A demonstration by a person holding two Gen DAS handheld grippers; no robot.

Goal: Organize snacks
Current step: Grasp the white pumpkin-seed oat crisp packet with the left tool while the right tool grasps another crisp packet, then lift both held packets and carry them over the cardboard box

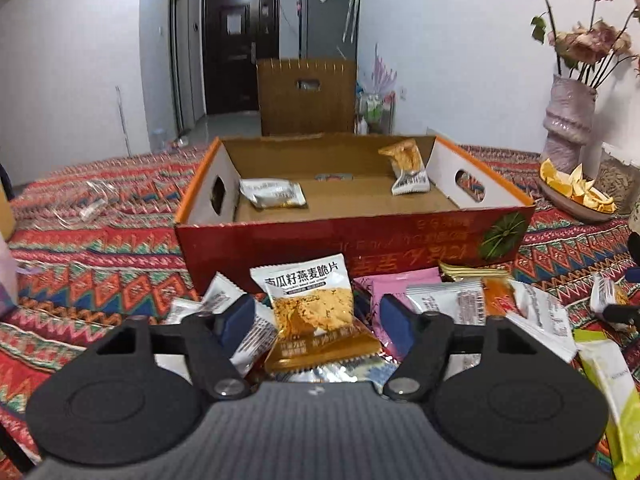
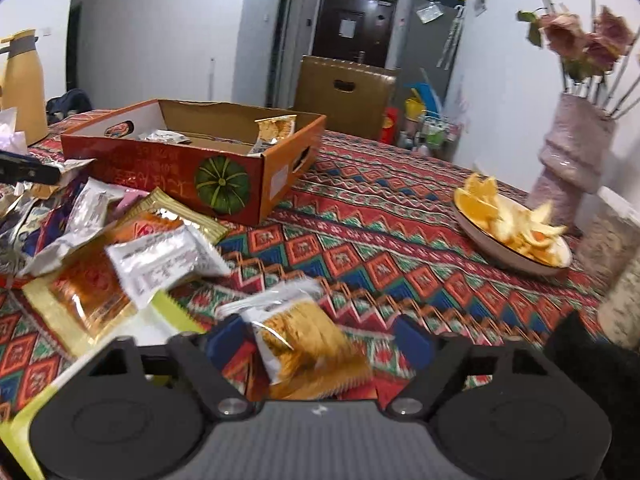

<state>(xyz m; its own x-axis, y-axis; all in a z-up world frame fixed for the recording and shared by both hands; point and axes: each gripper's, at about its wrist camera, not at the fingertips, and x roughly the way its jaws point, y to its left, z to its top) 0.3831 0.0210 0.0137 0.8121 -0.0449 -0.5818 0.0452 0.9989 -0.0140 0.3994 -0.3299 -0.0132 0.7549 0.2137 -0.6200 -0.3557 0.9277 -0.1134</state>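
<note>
A red cardboard box (image 1: pixel 360 240) stands open on the patterned tablecloth and holds two snack packets (image 1: pixel 272 194) (image 1: pixel 408 168). It also shows in the right wrist view (image 2: pixel 168 168). My left gripper (image 1: pixel 316 316) is open, its blue pads on either side of a white and orange oat crisp packet (image 1: pixel 312 312) on the snack pile in front of the box. My right gripper (image 2: pixel 320 340) is open around a similar orange packet (image 2: pixel 308 340) lying on the cloth. More loose packets (image 2: pixel 120 248) lie to its left.
A plate of orange peel (image 2: pixel 516 256) and a pink vase with dried flowers (image 2: pixel 572 152) stand at the right. A yellow flask (image 2: pixel 24 88) is at the far left. A green packet (image 1: pixel 612 396) lies near the right edge. A brown chair back (image 1: pixel 308 96) is beyond the table.
</note>
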